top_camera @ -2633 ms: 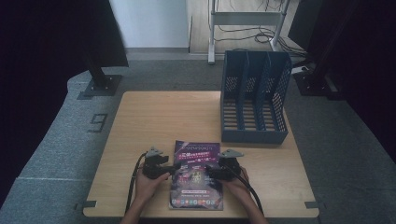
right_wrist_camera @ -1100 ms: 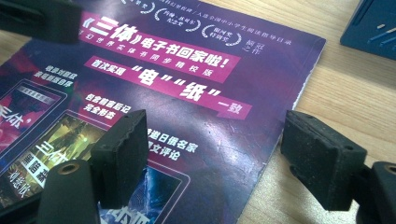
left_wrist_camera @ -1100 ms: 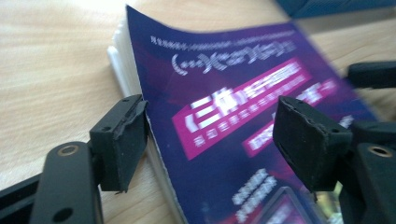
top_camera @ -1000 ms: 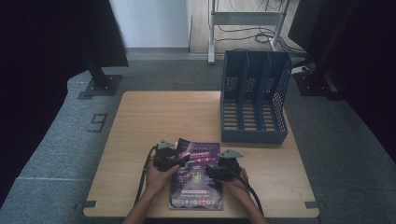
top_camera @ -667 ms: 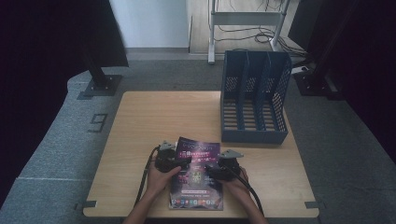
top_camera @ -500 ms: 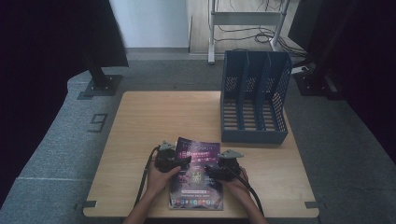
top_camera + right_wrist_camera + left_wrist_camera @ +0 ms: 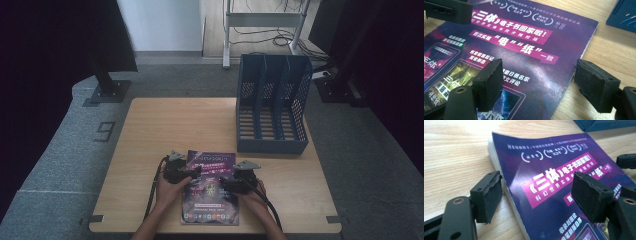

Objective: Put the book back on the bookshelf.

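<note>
the left gripper (image 7: pixel 192 172) has slid inward to the purple magazine (image 7: pixel 210 192) on the table's (image 7: pixel 165 125) near edge, jaws apart straddling its side like the right gripper (image 7: pixel 226 183), suggesting a lift.

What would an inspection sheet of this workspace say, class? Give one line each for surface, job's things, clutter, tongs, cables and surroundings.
Surface: wooden table, pale, bare across its far left.
Job's things: purple magazine lying flat at the near edge; blue file rack standing at the far right, compartments look empty.
Clutter: nothing seen.
Tongs: left tongs open, straddling the magazine's left edge; right tongs open, straddling its right edge. Neither grips it.
Cables: black cable trailing from the left tongs toward the near edge; another from the right.
Surroundings: grey carpet, a "9" mark on it, metal stand legs beyond the table.
</note>
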Demonstrator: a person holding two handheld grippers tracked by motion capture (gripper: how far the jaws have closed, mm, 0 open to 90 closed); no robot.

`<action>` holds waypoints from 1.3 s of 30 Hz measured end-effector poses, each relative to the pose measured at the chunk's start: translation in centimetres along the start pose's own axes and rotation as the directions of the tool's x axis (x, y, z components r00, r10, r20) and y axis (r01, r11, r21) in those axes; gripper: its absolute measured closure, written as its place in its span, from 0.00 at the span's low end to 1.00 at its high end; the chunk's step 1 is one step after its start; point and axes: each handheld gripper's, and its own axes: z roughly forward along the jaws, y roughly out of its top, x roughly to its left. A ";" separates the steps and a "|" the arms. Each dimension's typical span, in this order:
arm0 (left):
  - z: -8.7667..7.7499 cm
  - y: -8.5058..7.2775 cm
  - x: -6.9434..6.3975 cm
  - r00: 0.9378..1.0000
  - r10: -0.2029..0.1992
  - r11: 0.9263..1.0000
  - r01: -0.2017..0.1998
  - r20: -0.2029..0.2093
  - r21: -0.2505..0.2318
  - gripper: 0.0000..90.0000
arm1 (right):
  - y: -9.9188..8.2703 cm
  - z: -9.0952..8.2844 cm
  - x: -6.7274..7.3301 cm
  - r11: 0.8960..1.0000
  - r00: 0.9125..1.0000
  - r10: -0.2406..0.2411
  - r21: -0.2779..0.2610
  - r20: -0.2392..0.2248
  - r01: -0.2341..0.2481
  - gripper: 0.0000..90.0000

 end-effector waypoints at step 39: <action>-0.6 0.3 -2.1 0.997 -0.007 1.000 0.007 0.083 0.007 0.37 | 0.0 0.0 0.1 1.000 1.000 0.004 0.000 0.008 -0.004 0.25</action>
